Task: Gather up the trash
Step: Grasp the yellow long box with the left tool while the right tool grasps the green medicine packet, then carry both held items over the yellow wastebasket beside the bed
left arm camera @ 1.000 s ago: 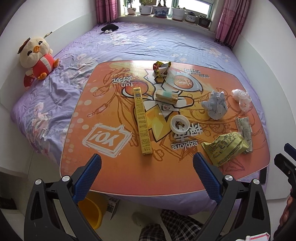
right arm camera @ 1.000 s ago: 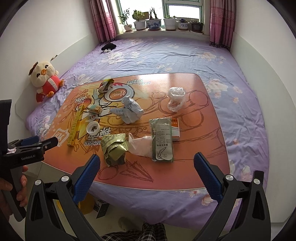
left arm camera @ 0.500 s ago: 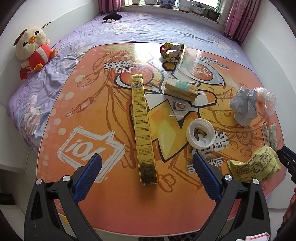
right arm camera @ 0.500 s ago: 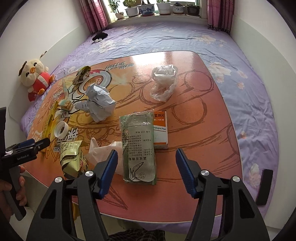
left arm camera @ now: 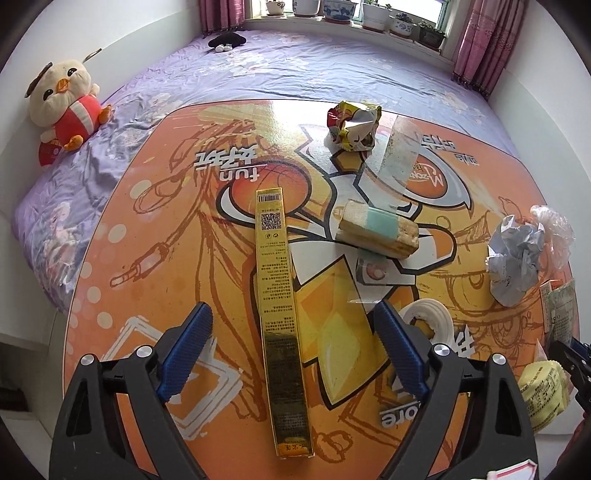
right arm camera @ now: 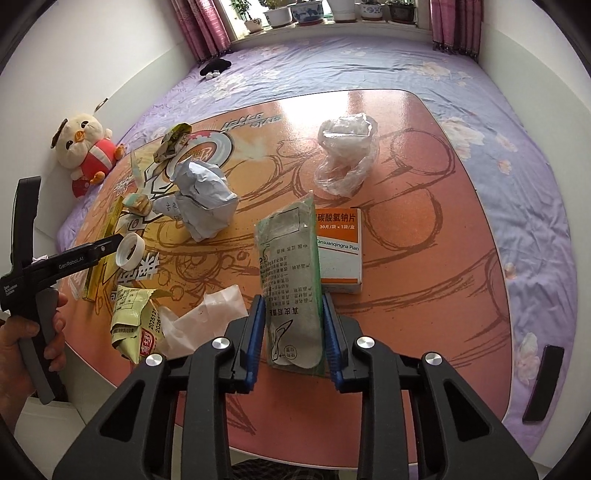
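Pickup step under way; right hand-held gripper [right arm camera: 294,334] clamped on green packet [right arm camera: 291,284] over the surface [right arm camera: 424,280]; left hand-held gripper [left arm camera: 293,345] apart, straddling gold box [left arm camera: 282,317]; next, probably close and lift.

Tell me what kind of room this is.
Most likely a bedroom. A low orange cartoon-print table littered with trash sits on a bed with a purple floral sheet; a plush chick leans against the wall, and potted plants line the curtained windowsill.
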`<state>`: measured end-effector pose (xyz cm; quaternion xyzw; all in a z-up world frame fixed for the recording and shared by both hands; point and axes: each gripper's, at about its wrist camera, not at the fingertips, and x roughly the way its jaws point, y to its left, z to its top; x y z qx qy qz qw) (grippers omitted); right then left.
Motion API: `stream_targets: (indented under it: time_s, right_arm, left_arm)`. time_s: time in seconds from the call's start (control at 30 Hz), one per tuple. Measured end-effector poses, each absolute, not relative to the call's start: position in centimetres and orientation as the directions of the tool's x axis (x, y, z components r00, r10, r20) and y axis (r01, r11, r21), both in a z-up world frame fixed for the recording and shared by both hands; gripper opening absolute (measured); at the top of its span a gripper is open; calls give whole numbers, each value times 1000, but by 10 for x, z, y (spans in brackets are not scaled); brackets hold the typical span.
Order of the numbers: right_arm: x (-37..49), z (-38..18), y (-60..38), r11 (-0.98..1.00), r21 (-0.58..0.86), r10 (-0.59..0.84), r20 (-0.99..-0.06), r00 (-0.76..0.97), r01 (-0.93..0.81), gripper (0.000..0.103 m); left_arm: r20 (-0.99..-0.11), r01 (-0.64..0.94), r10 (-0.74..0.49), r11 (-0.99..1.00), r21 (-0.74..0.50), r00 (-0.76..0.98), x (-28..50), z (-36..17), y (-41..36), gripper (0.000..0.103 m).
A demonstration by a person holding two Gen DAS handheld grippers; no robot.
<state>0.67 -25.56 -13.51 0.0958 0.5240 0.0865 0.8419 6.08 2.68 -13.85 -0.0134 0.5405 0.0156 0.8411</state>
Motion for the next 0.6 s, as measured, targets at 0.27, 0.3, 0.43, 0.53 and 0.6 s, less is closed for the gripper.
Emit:
stream_targets:
  time_s: [0.27, 0.3, 0.43, 0.53, 0.6]
  right_arm:
    - [7, -134, -255, 955, 287, 288, -852, 436, -70, 12]
    - [7, -133, -256, 954, 293, 293, -850, 437, -70, 11]
    - [8, -131, -256, 951, 296, 302, -849, 433, -83, 6]
    - [8, -129, -254, 953, 290, 300, -848, 437, -93, 6]
    - [7, -127, -252, 952, 291, 304, -846, 437, -100, 6]
  left_arm:
    - [-893, -58, 30, 998, 5, 449, 60, -132, 40, 25]
    - [-893, -68, 13, 997, -20, 449, 61, -131, 46, 20]
    - [-893, -89, -44, 992, -93, 448, 61, -131, 55, 18]
    - [-888, -81, -63, 990, -112, 456, 59, -129, 55, 18]
    - [-884, -76, -74, 989, -123, 462, 57, -126, 54, 18]
